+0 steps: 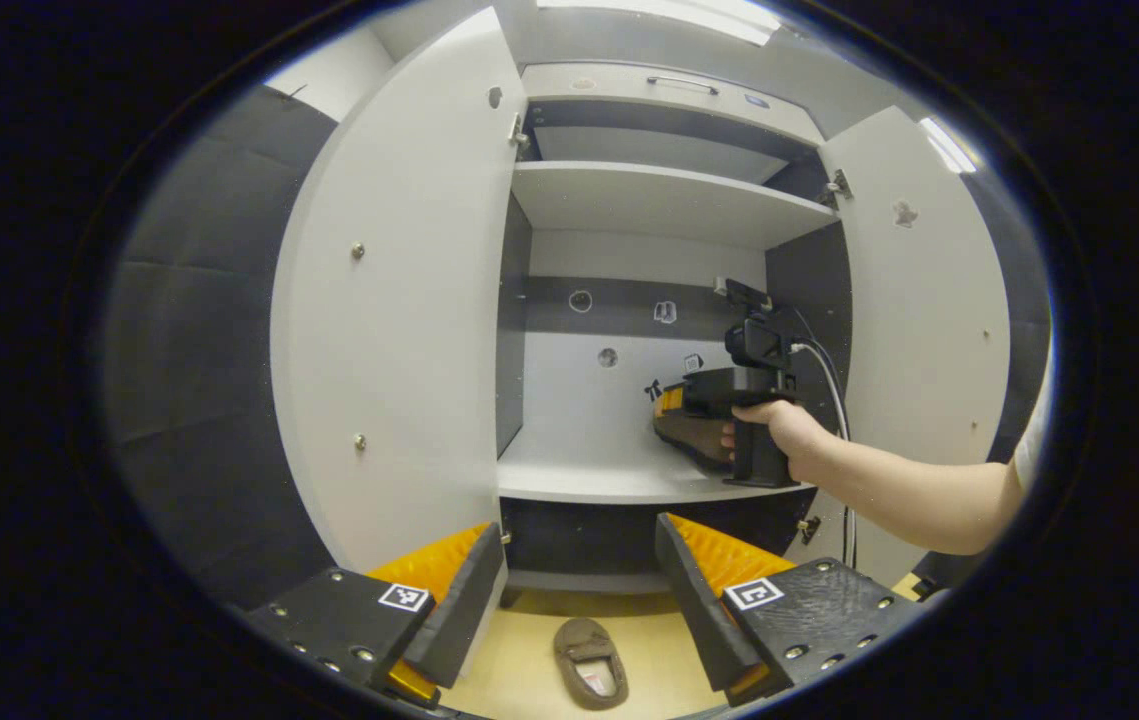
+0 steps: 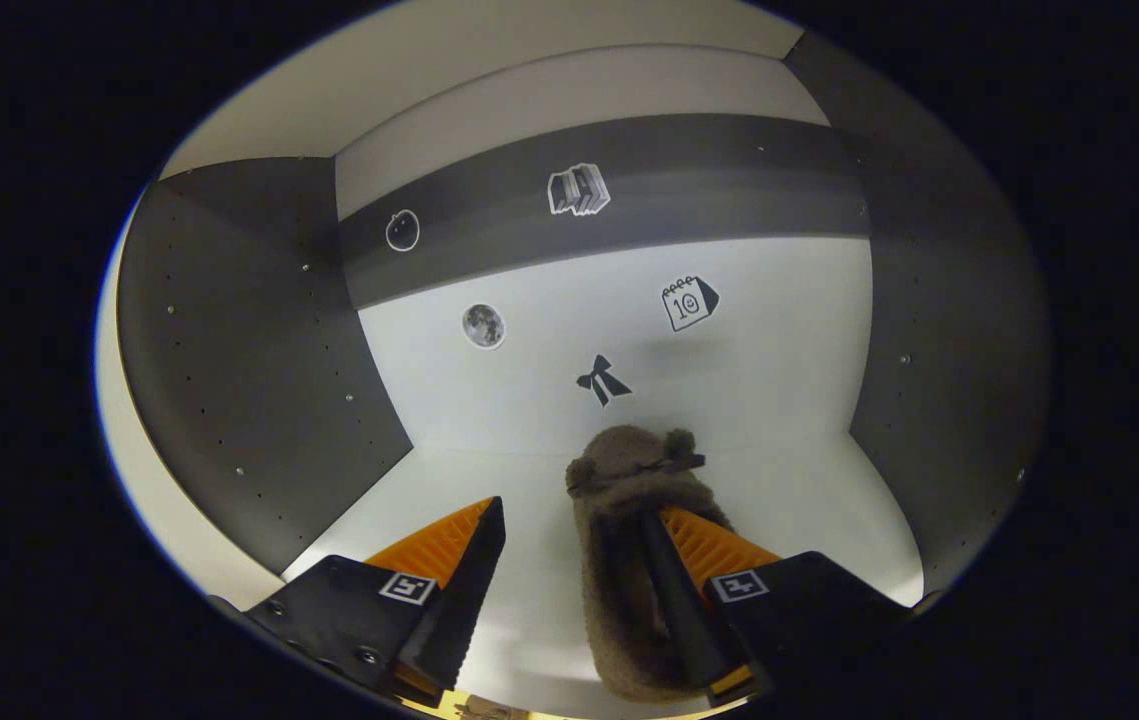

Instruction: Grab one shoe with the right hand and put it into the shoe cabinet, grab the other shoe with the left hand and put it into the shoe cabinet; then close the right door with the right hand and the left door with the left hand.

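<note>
Standing open on a pale wood floor [image 1: 539,640], a white shoe cabinet [image 1: 669,200] with dark grey inner panels is seen, its left door [image 1: 399,320] and right door [image 1: 929,330] both swung wide. Free room is left across the middle shelf [image 1: 589,470] to its front edge. Small picture stickers [image 2: 689,302] are carried on the back wall; no writing can be made out with certainty. Inside that shelf the right tool [image 1: 674,405] is held by a hand [image 1: 789,430]. In the right gripper view the right tool [image 2: 569,560] is spread wide, a brown furry shoe [image 2: 629,500] lying on the shelf against its right finger [image 2: 674,590]. The left tool [image 1: 579,570] is held wide and unladen before the cabinet, and the other shoe [image 1: 589,660] lies on the floor beneath it.
</note>
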Tool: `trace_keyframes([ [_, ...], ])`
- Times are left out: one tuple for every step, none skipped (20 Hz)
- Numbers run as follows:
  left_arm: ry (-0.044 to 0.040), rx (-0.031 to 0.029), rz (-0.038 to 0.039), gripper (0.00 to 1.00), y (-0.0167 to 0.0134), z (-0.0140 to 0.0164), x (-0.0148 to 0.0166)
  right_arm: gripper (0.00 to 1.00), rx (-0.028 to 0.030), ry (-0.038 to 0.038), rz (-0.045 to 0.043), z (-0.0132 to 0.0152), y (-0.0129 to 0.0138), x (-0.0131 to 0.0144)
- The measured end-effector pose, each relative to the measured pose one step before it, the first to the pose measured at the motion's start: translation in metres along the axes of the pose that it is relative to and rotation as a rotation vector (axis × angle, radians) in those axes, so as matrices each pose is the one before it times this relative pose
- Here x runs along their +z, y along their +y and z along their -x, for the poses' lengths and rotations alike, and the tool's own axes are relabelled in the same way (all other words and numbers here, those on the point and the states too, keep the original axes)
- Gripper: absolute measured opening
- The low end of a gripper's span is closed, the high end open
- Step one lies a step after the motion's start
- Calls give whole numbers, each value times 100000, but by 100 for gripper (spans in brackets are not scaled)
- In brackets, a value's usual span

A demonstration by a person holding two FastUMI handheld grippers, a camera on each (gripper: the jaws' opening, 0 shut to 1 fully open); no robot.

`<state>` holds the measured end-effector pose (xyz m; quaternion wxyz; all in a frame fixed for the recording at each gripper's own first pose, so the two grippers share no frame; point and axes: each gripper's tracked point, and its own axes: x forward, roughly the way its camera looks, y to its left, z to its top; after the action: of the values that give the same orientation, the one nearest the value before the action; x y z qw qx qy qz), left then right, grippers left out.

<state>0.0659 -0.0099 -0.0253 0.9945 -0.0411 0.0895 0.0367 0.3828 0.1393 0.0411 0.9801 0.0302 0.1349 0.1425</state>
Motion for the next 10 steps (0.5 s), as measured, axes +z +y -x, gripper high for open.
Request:
trace_keyframes([
  [-103,194,-443,90,163,90,-62,87,1205,1972,-957,227,278,-256],
  [-72,-334,-234,90,-11,126,-50,93,358,1462,-1053,342,172,-166],
  [44,-636,56,90,-51,76,-188,94,-367,421,-1056,278,-157,146],
  [117,-580,192,90,36,48,-301,94,-540,607,-1740,363,-61,115],
  [254,-292,179,90,44,148,-256,94,345,77,-2008,558,51,241],
  [73,23,90,90,113,60,-138,91,-450,-202,-1504,652,-101,208],
  [22,85,-232,90,40,10,-145,91,-825,-1157,-317,763,-262,422],
  [250,389,-722,90,136,129,-195,98,-614,-1696,386,937,-136,463],
  [447,131,-1016,90,88,211,-391,98,207,-1959,426,1127,-14,623],
  [661,-163,-1073,90,21,105,-306,98,662,-1674,449,1028,176,479],
])
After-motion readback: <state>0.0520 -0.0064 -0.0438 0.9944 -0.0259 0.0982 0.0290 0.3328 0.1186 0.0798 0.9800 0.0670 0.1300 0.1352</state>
